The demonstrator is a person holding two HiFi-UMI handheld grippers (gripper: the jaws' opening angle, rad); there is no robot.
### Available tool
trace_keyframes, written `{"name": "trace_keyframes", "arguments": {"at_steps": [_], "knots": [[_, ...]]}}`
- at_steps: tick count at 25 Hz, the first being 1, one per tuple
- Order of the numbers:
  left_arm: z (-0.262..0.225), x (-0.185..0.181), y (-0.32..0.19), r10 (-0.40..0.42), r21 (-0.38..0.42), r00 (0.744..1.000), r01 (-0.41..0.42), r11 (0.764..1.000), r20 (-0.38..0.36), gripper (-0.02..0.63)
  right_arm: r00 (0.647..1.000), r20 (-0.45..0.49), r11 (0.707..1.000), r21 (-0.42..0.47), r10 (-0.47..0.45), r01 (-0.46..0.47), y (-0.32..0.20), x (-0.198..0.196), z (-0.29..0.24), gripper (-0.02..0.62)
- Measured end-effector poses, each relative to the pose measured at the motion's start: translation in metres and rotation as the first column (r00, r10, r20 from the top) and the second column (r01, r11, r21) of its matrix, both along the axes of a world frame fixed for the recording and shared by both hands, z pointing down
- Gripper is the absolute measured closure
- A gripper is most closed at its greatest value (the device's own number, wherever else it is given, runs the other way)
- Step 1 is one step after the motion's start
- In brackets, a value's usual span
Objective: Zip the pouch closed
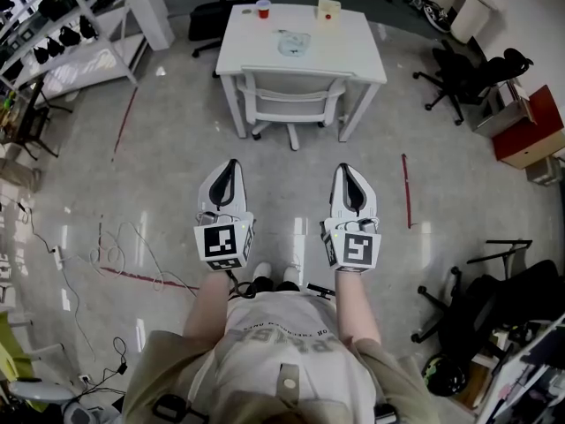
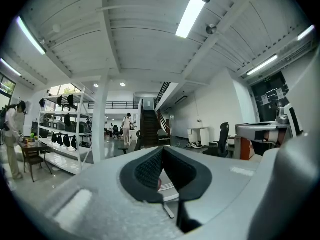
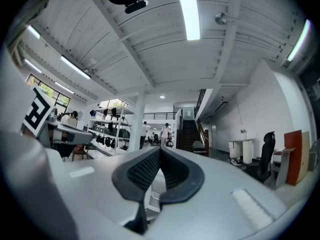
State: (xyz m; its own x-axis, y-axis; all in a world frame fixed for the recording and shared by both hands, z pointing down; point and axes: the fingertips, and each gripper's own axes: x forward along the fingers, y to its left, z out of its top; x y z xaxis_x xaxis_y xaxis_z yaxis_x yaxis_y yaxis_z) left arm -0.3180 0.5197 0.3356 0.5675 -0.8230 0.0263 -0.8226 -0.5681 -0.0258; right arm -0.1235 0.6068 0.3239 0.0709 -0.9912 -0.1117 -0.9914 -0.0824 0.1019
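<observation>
pouch (image 1: pixel 294 43): one; closed grippers (image 1: pixel 232 163) (image 1: pixel 345 170): two

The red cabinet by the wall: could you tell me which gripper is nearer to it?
Right. The right gripper is on the side of the red cabinet, well short of it; the left gripper is farther off, beyond the right one.
</observation>
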Motion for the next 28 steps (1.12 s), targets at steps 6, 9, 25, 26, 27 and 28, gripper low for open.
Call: {"name": "trace_keyframes", "arguments": {"at_steps": [6,9,25,26,27,28], "knots": [[0.002,0.006,-0.001,-0.007,-0.049,1.0,0.007,0.999,-0.007,0.574,0.987,0.16,1.0,0.013,0.004,-0.006,0.009,0.028,0.004,0.371],[0.005,0.02,0.003,0.025,-0.081,1.0,-0.026,0.996,-0.01,0.374,0.982,0.188,1.0,0.013,0.008,-0.011,0.015,0.045,0.007,0.313],[0.026,0.056,-0.012,-0.006,-0.13,1.0,0.009,0.992,0.019,0.351,0.977,0.2,0.996,-0.029,-0.071,0.079,-0.007,0.074,0.029,0.308],[0.028,0.057,-0.019,-0.008,-0.133,1.0,0.011,0.991,0.02,0.351,0.977,0.2,0.996,-0.035,-0.07,0.079,-0.014,0.076,0.031,0.308],[0.031,0.058,-0.026,-0.01,-0.137,1.0,0.013,0.99,0.021,0.351,0.977,0.2,0.996,-0.04,-0.069,0.079,-0.02,0.077,0.034,0.308],[0.034,0.058,-0.033,-0.011,-0.14,1.0,0.014,0.99,0.022,0.351,0.977,0.2,0.996,-0.044,-0.069,0.079,-0.027,0.078,0.036,0.308]]}}
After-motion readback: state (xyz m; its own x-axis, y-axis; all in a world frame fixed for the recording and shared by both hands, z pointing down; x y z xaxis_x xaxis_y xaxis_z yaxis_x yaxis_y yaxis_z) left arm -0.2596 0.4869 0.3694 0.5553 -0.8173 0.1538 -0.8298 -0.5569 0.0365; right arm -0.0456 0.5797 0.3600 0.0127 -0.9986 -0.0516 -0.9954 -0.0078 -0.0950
